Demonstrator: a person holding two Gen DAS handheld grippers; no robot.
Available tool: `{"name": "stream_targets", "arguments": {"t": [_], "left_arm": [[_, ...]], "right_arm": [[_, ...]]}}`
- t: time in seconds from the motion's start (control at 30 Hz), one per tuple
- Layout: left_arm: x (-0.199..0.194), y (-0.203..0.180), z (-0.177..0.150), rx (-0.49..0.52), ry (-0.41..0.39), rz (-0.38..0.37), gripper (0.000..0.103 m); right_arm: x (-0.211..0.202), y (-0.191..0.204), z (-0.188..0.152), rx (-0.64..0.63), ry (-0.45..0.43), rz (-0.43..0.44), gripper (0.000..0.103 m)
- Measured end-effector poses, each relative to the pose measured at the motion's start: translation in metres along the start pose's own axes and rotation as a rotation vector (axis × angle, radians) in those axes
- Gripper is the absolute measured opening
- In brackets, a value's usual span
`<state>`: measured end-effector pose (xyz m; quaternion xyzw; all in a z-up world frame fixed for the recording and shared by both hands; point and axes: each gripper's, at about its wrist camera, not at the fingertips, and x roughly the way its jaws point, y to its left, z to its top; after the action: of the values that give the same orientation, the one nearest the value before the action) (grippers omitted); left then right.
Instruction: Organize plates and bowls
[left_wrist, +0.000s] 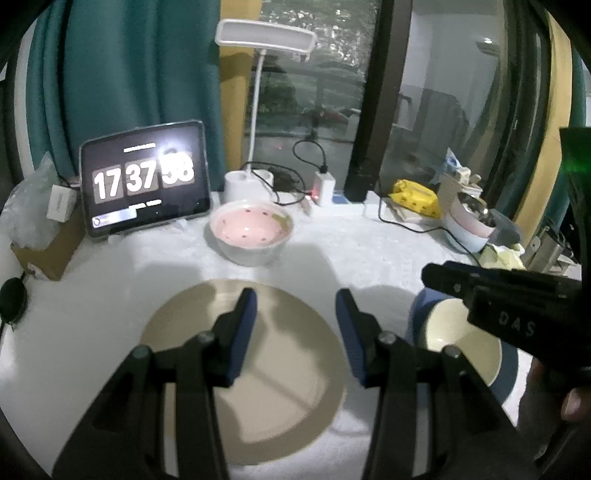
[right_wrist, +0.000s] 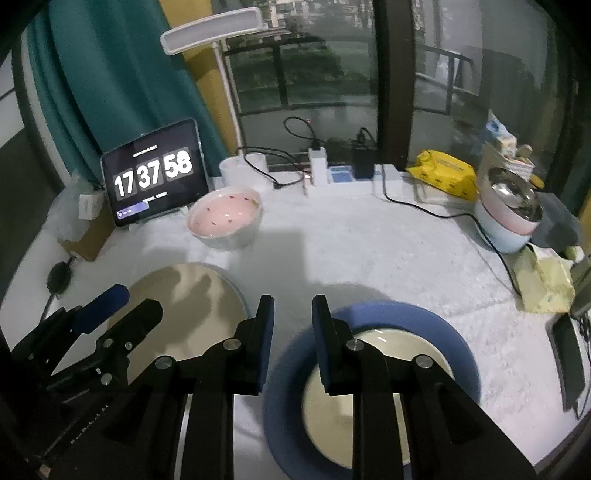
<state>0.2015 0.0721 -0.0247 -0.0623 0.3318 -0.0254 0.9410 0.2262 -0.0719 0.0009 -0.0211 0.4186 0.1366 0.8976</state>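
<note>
On the white desk (right_wrist: 369, 251), a beige plate (left_wrist: 288, 387) is seen under the half-open, empty left hand-held gripper (left_wrist: 295, 328); a blue-rimmed plate (right_wrist: 436, 325) lies beneath the narrowly parted, empty right hand-held gripper (right_wrist: 293, 328). Rims should be gripped squarely before stacking is attempted.

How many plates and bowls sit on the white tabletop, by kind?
Plates: 2, the beige plate and the blue-rimmed plate
Bowls: 1, the pink bowl
Total: 3, leaving out the stacked containers at the right edge.
</note>
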Motion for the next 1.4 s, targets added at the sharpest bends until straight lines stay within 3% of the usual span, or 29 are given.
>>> {"name": "stream_targets", "arguments": {"t": [0.8, 1.4], "left_arm": [[0.039, 0.072, 0.043, -0.041, -0.004, 0.035, 0.046], [0.111, 0.094, 0.063, -0.128, 0.104, 0.007, 0.046]], "right_arm": [[0.054, 0.055, 0.062, -0.077, 0.006, 0.008, 0.022], [0.13, 0.051, 0.085, -0.049, 0.103, 0.005, 0.022]]}}
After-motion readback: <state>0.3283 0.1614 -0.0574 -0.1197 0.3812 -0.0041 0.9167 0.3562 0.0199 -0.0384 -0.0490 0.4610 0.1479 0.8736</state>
